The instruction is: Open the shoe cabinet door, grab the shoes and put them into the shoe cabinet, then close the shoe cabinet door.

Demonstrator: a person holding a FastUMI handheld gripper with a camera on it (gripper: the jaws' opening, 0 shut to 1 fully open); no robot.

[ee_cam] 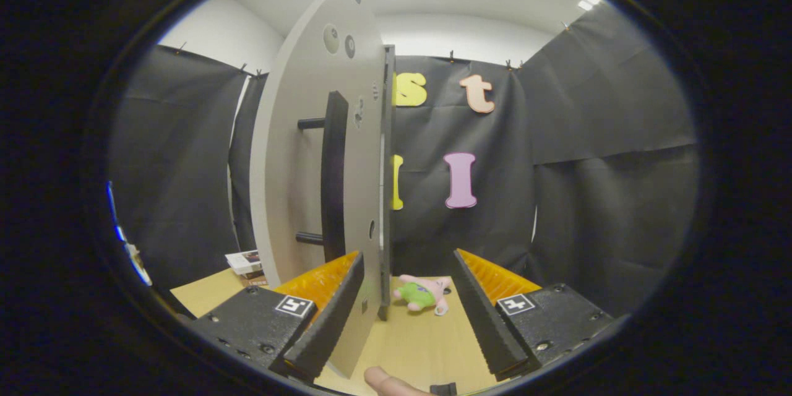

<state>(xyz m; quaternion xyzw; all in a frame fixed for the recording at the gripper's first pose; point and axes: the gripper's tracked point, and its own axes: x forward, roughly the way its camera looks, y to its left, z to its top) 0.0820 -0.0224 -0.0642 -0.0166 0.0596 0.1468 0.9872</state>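
Note:
The grey shoe cabinet door (297, 154) stands swung open and is seen nearly edge-on. Its long black bar handle (334, 179) sits on the face to the left of the fingers. The door's free edge (378, 198), with a black strip along it, runs down between my fingers, close against the left one. My gripper (407, 260) is open. Its left finger (328, 315) lies across the door's outer face and its right finger (486, 309) stands well apart from the door. Nothing is pressed between them.
A small pink and green plush toy (424, 292) lies on the wooden table (421, 346) just ahead, between the fingers. A small stack of printed items (244, 262) sits beyond the door on the left. A person's fingertip (390, 383) shows under the gripper.

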